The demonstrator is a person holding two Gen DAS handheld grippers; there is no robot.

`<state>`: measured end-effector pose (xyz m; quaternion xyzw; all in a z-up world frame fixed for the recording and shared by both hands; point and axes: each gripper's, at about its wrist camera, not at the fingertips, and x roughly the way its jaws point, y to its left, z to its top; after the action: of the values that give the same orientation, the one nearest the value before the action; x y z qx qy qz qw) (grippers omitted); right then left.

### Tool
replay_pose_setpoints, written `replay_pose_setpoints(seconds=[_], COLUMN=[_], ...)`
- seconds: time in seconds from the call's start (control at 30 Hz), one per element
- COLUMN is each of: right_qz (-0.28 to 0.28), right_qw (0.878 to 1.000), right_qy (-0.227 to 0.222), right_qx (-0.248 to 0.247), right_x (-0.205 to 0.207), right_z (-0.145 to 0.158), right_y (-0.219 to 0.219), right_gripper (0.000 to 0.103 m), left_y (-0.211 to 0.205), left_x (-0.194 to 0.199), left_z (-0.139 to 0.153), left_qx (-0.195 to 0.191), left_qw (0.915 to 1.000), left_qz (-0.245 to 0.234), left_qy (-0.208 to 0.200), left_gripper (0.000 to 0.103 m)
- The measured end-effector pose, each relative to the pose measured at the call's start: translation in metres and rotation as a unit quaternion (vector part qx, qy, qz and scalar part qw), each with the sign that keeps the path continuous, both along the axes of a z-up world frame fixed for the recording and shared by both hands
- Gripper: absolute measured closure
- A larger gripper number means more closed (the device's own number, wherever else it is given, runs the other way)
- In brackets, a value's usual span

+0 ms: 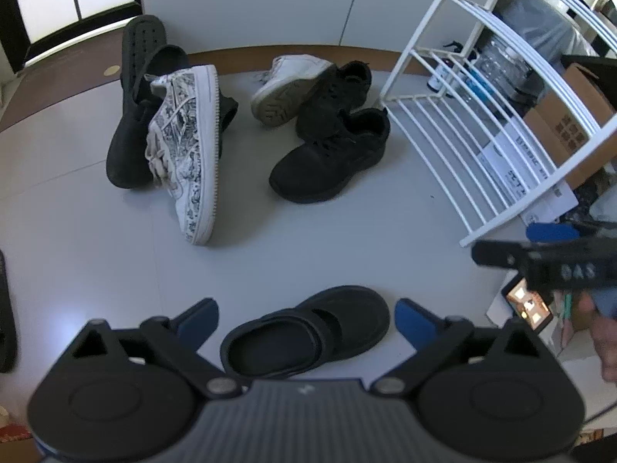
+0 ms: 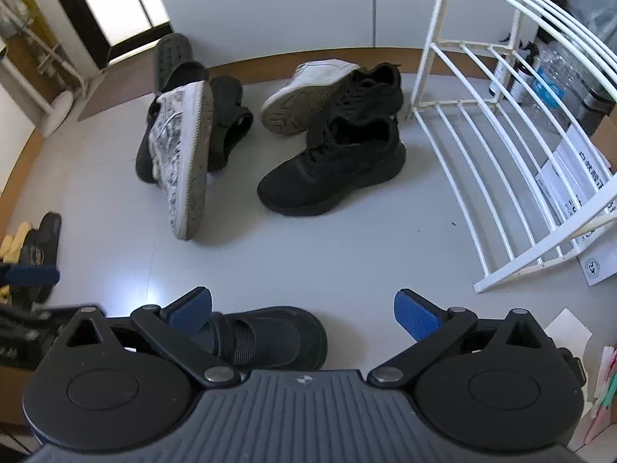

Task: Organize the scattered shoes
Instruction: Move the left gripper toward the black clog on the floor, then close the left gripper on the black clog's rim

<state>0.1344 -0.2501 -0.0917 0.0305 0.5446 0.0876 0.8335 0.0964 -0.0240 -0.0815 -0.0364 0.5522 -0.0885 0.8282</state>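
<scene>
Left gripper (image 1: 306, 318) wide above black clog (image 1: 308, 332)

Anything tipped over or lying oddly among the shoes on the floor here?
Yes. The patterned sneaker lies on its side, propped against a black clog. The white sneaker is also tipped, sole showing, against a black sneaker. The white rack holds no shoes.

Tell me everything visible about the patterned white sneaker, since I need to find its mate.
The patterned white sneaker is a low lace-up with dark, sketch-like print over a white upper, pale loose laces and a thick white sole edge. It lies tipped on its side on the grey floor, toe toward the cameras; the right wrist view shows its dirty sole. It leans against the black clogs behind it. Neither gripper touches it.
</scene>
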Motion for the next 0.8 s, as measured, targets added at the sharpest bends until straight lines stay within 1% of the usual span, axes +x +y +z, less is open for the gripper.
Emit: replay_pose_setpoints(seconds=[0.1,0.2,0.27,0.3,0.33,0.4,0.47,0.57,0.67,0.7,0.73,0.8], right_qz=[-0.006,-0.008,-0.008,-0.008,-0.006,0.008,0.001,-0.004,-0.007,-0.009,-0.016,-0.022], right_qw=[1.000,1.000,1.000,1.000,1.000,1.000,1.000,0.999,0.999,0.999,0.998,0.998], right_qy=[0.011,0.017,0.020,0.021,0.020,0.003,-0.004,-0.002,-0.002,0.001,0.008,0.016], right_qx=[0.001,0.004,0.006,0.007,0.007,0.006,0.012,0.032,0.049,0.050,0.052,0.050], right_x=[0.003,0.006,0.007,0.008,0.008,0.005,0.005,0.006,0.007,0.008,0.008,0.006], right_z=[-0.015,-0.029,-0.039,-0.044,-0.050,-0.063,-0.073,-0.086,-0.097,-0.098,-0.106,-0.116], right_y=[-0.003,-0.003,-0.002,-0.002,-0.001,0.007,0.008,0.006,0.003,0.003,0.000,-0.005], right_gripper=[0.000,0.000,0.000,0.000,0.000,0.000,0.000,0.000,0.000,0.000,0.000,0.000], left_y=[-0.001,-0.002,-0.002,-0.002,-0.002,-0.002,-0.003,-0.006,-0.007,-0.008,-0.007,-0.005], left_x=[-0.001,0.002,0.003,0.004,0.007,0.014,0.021,0.032,0.036,0.037,0.039,0.040], left_z=[-0.006,-0.020,-0.030,-0.034,-0.038,-0.045,-0.050,-0.062,-0.075,-0.080,-0.084,-0.094], left_qx=[0.000,-0.001,0.005,0.009,0.014,0.022,0.027,0.019,0.013,0.010,0.005,-0.010], left_qw=[1.0000,0.9996,0.9994,0.9993,0.9992,0.9991,0.9991,0.9994,0.9998,0.9998,0.9998,0.9998], left_qz=[-0.007,-0.015,-0.018,-0.017,-0.017,-0.017,-0.013,-0.014,-0.016,-0.017,-0.017,-0.014], left_qy=[0.006,0.022,0.030,0.033,0.034,0.031,0.029,0.025,0.008,0.003,0.003,0.007], left_gripper=[0.004,0.004,0.004,0.006,0.007,0.007,0.007,0.007,0.007,0.007,0.008,0.011])
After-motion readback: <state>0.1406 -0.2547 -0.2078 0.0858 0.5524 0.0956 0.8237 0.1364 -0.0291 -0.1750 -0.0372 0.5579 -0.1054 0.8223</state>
